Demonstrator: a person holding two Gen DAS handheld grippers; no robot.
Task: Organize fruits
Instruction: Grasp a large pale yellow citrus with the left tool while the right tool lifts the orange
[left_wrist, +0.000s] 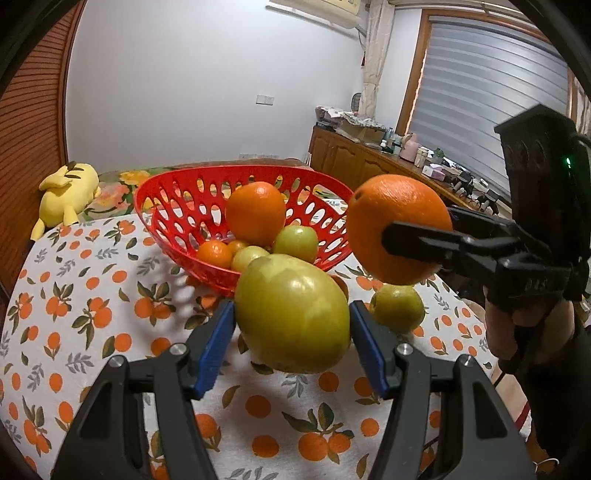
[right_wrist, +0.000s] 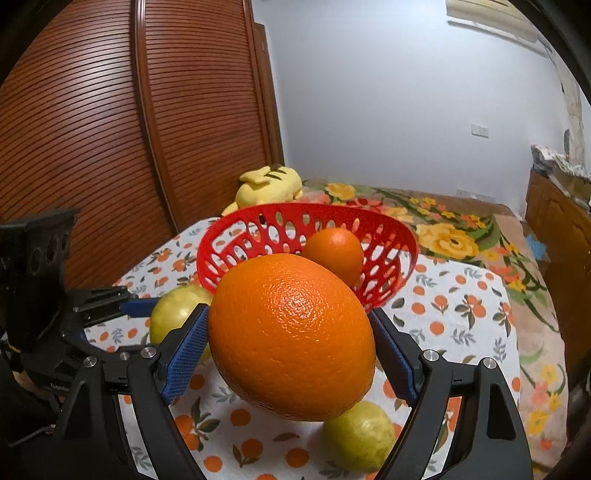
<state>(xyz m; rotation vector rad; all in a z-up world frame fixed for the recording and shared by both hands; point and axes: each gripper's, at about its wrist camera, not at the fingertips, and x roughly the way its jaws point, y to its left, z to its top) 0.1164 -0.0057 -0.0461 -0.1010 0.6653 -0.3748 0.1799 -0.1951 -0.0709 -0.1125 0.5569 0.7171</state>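
Observation:
My left gripper (left_wrist: 291, 310) is shut on a large yellow-green fruit (left_wrist: 291, 325), held above the orange-print tablecloth (left_wrist: 74, 295). My right gripper (right_wrist: 288, 314) is shut on a big orange (right_wrist: 291, 338), also lifted; in the left wrist view this orange (left_wrist: 395, 221) hangs to the right. Just beyond both stands a red perforated basket (left_wrist: 177, 192) holding an orange (left_wrist: 256, 212), small tangerines (left_wrist: 214, 253) and green fruits (left_wrist: 295, 242). One more green fruit (left_wrist: 397, 308) lies on the cloth under the held orange; in the right wrist view this fruit (right_wrist: 358, 435) sits near the bottom.
A yellow plush toy (left_wrist: 66, 195) lies past the table's far left edge, on a bed with a floral cover (right_wrist: 443, 229). A slatted wooden door (right_wrist: 110, 129) is on the left. A cluttered wooden cabinet (left_wrist: 354, 158) runs along the right wall.

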